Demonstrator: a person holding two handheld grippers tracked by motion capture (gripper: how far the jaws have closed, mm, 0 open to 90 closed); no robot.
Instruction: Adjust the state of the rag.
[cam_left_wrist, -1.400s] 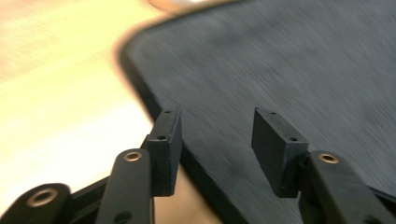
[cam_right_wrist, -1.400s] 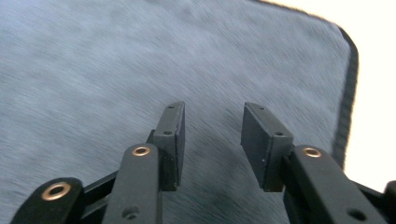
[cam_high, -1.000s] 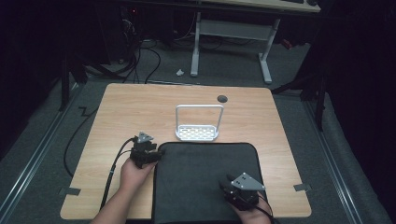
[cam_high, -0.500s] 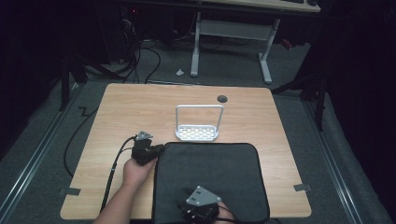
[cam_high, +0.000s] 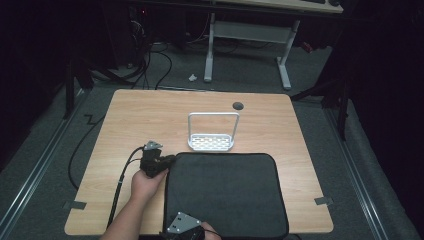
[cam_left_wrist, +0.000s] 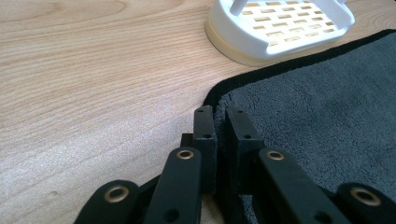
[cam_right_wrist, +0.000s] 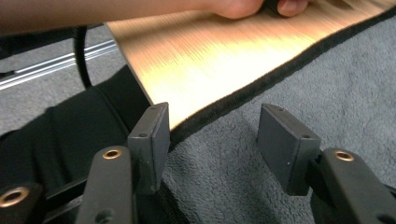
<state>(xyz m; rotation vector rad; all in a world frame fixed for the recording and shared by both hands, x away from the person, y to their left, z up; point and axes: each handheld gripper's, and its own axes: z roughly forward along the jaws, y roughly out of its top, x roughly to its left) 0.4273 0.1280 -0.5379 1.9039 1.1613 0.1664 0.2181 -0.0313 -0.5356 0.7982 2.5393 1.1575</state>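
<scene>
A dark grey mat (cam_high: 225, 195) lies on the front half of the wooden table (cam_high: 150, 115). My left gripper (cam_high: 169, 160) rests at the mat's far left corner. In the left gripper view, the left gripper (cam_left_wrist: 222, 126) is shut on the black-bound edge of the mat (cam_left_wrist: 327, 102). My right gripper (cam_high: 181, 226) is at the mat's near left corner. Its jaws have just been opening. In the right gripper view, the right gripper (cam_right_wrist: 215, 121) stands open astride the edge of the mat (cam_right_wrist: 327, 84), pads clear of it.
A white slotted rack (cam_high: 211, 141) with a hoop handle stands just beyond the mat, also near in the left gripper view (cam_left_wrist: 280, 28). A dark round hole (cam_high: 238, 105) marks the table's far side. Cables and a desk frame (cam_high: 247, 35) lie on the floor beyond.
My right gripper has travelled left along the mat's front, from the near right part to the near left corner. The left hand has stayed at the far left corner.
</scene>
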